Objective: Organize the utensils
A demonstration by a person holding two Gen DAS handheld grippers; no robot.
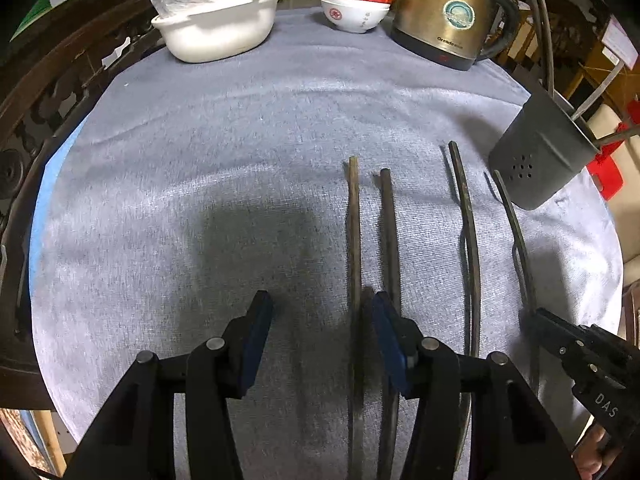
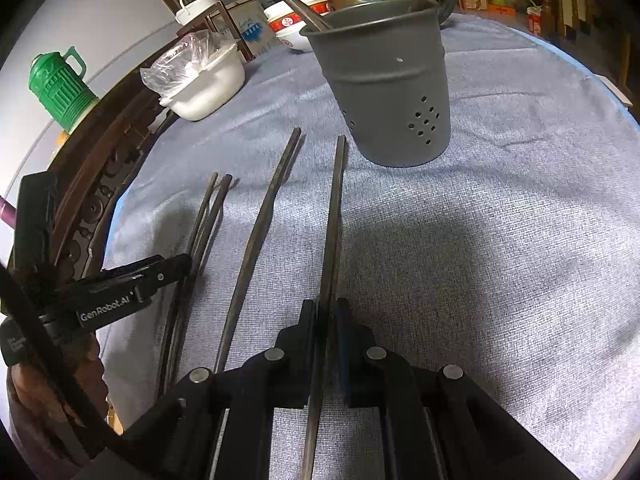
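Several dark chopsticks lie side by side on the grey-blue cloth. My left gripper [image 1: 318,320] is open and low over the cloth, with the leftmost chopstick [image 1: 354,240] just inside its right finger and a second chopstick [image 1: 390,236] outside it. My right gripper [image 2: 326,312] is shut on the rightmost chopstick [image 2: 334,216], which points toward the grey perforated utensil holder [image 2: 384,88]. The holder also shows in the left wrist view [image 1: 538,148], at the right, with metal utensil handles in it. Another chopstick [image 1: 466,232] lies between the two grippers.
At the table's far edge stand a white dish [image 1: 218,24] with a plastic bag, stacked red-and-white bowls [image 1: 354,0] and a brass kettle [image 1: 448,12]. A green jug [image 2: 60,84] stands beyond the carved wooden table rim at the left.
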